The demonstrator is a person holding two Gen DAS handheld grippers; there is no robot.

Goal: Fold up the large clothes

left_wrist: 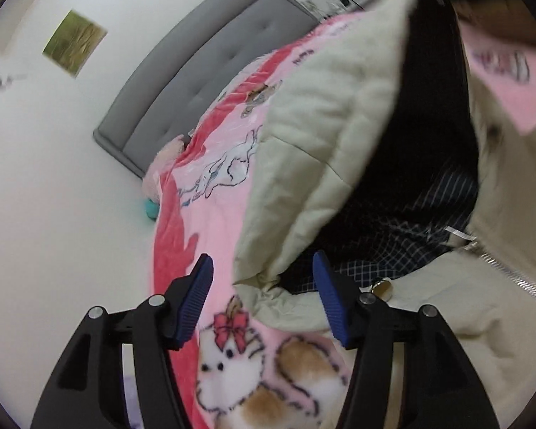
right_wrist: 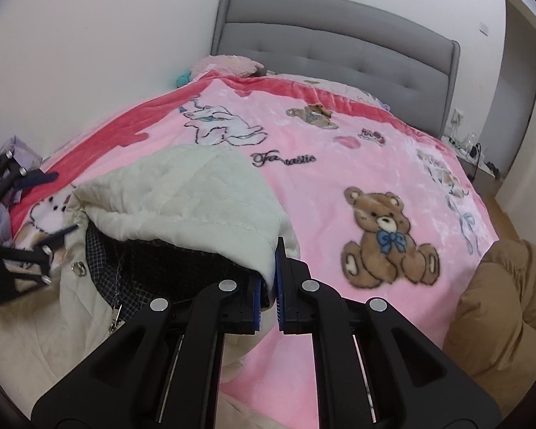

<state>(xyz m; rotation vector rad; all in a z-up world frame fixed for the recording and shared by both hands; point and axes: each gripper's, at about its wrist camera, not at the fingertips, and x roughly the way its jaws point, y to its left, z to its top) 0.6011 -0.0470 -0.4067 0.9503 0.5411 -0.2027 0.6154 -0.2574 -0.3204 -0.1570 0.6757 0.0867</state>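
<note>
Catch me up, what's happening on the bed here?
A person with a handheld gripper in each hand is folding a cream quilted jacket on a bed covered by a pink cartoon blanket. The right gripper is clamped on the jacket's edge, lifting it so the dark checked lining shows. The left gripper is open, with the jacket's lower edge in front of its fingers, not gripped. The fold isn't finished.

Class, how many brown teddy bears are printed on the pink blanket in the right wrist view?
2: a large bear near the right gripper, a small bear by the headboard. The jacket may hide others.
</note>
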